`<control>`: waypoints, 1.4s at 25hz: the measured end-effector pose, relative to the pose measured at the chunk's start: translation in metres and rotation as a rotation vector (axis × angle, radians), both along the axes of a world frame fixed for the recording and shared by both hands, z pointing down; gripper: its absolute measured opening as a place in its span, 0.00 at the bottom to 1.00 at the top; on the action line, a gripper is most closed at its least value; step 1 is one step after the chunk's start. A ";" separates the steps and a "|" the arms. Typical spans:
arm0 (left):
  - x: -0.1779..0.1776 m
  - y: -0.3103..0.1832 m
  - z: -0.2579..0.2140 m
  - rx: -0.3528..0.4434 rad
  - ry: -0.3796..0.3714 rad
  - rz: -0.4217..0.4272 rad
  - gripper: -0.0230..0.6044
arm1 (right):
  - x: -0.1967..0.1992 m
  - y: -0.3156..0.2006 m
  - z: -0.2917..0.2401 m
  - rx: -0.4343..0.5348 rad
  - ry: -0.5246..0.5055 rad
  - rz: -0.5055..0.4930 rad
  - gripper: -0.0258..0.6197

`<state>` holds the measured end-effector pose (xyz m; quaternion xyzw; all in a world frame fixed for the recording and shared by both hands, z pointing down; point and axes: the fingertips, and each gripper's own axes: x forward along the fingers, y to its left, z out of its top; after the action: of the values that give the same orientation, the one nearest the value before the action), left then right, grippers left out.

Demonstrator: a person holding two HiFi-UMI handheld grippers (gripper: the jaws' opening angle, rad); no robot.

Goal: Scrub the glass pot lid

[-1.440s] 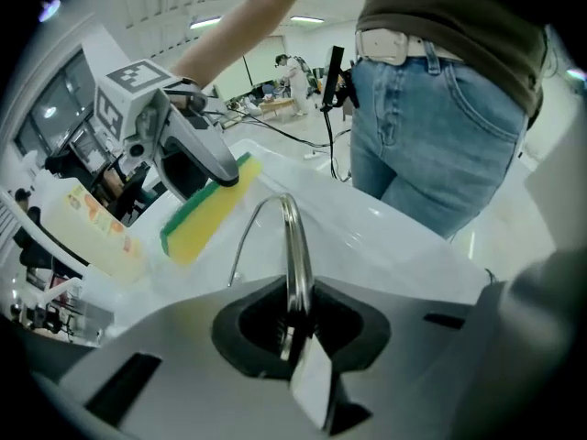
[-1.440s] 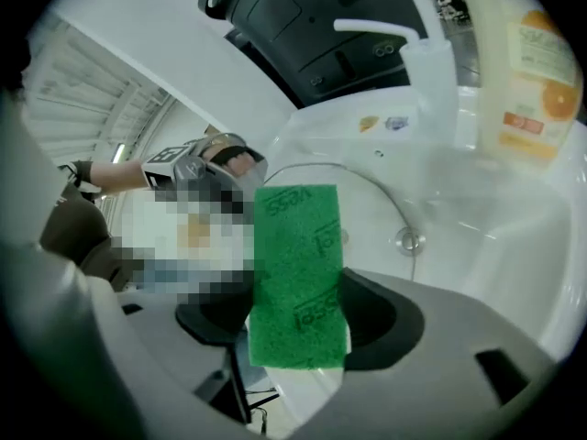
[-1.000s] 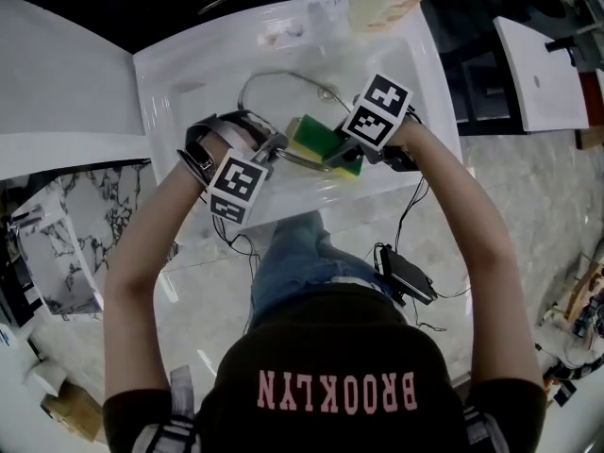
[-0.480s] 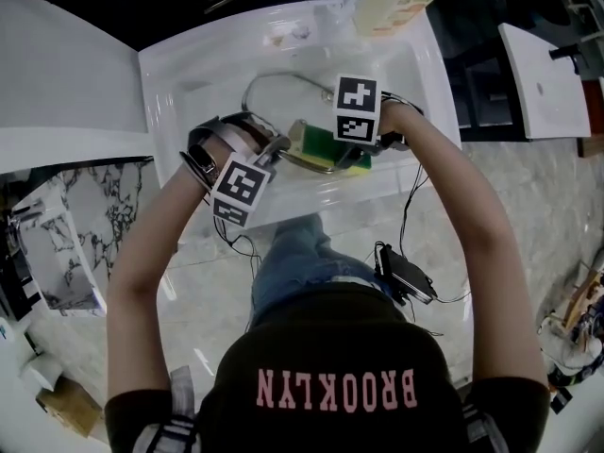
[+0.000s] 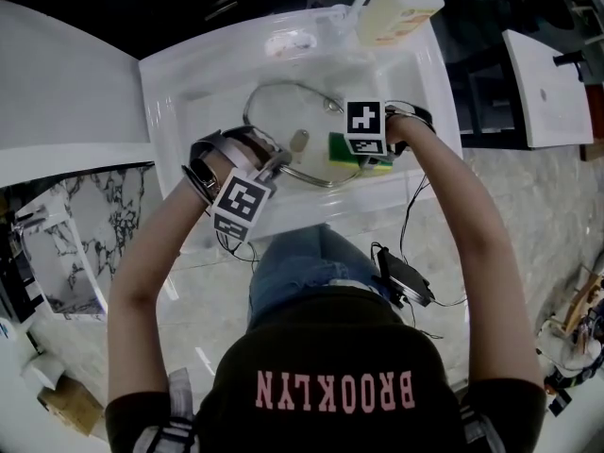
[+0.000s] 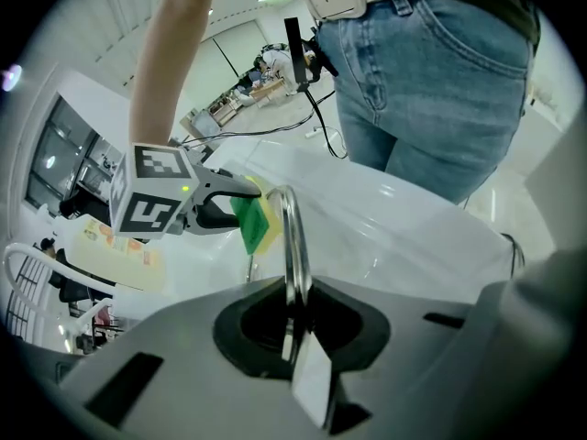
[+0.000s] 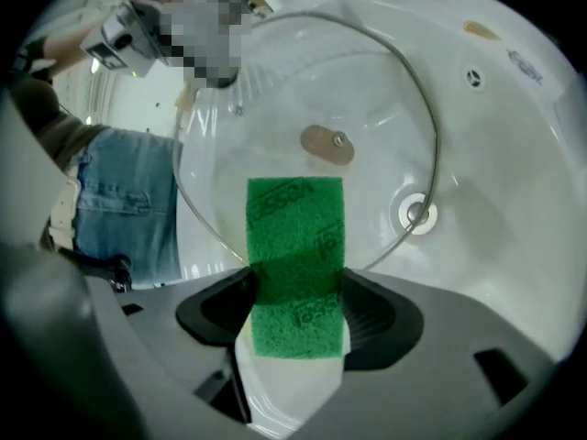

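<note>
The glass pot lid (image 5: 283, 121) with a metal rim is held tilted over the white sink (image 5: 189, 83). My left gripper (image 5: 271, 156) is shut on the lid's rim (image 6: 292, 246) at its near left edge. In the right gripper view the lid (image 7: 312, 90) shows its underside, with a brown knob plate (image 7: 327, 144) at the centre. My right gripper (image 5: 354, 149) is shut on a green and yellow sponge (image 5: 345, 149), whose green face (image 7: 295, 246) lies against the lid's near right edge. The sponge (image 6: 251, 223) shows beside the rim in the left gripper view.
A soap bottle (image 5: 392, 8) stands at the sink's far right corner. The drain (image 7: 417, 214) shows through the lid. A white counter (image 5: 66, 74) lies to the left, and a marble floor below. A black device (image 5: 406, 276) with cables hangs at the person's right hip.
My right gripper has carried the sponge from the lid's near middle to the right, to its right edge. The left gripper keeps its hold on the rim.
</note>
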<state>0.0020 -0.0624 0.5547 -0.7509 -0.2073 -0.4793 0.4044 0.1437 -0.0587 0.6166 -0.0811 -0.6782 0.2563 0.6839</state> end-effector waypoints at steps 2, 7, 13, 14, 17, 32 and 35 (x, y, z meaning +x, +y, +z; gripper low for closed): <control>-0.001 0.000 0.000 -0.006 0.001 0.004 0.08 | 0.012 -0.002 0.010 0.010 0.033 -0.018 0.48; -0.001 0.001 -0.001 -0.011 0.006 0.005 0.08 | 0.024 -0.011 0.027 0.032 0.024 0.074 0.48; 0.000 -0.001 -0.001 -0.010 0.013 -0.008 0.08 | 0.039 -0.033 0.048 0.126 0.066 0.115 0.48; 0.000 -0.001 -0.001 -0.008 0.014 -0.010 0.08 | 0.042 -0.039 0.051 0.155 0.077 0.116 0.48; 0.000 -0.001 -0.001 -0.005 0.017 -0.014 0.08 | 0.050 -0.053 0.059 0.239 0.116 0.128 0.48; -0.001 -0.001 0.000 0.009 0.028 -0.028 0.08 | -0.043 -0.056 -0.060 0.132 -0.426 0.713 0.48; -0.001 -0.002 -0.001 0.010 0.029 -0.030 0.08 | -0.068 -0.049 -0.073 0.039 -0.494 0.768 0.48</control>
<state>0.0014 -0.0645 0.5541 -0.7587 -0.1877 -0.4752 0.4041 0.0758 -0.1081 0.5433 0.1304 -0.8067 0.4515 0.3584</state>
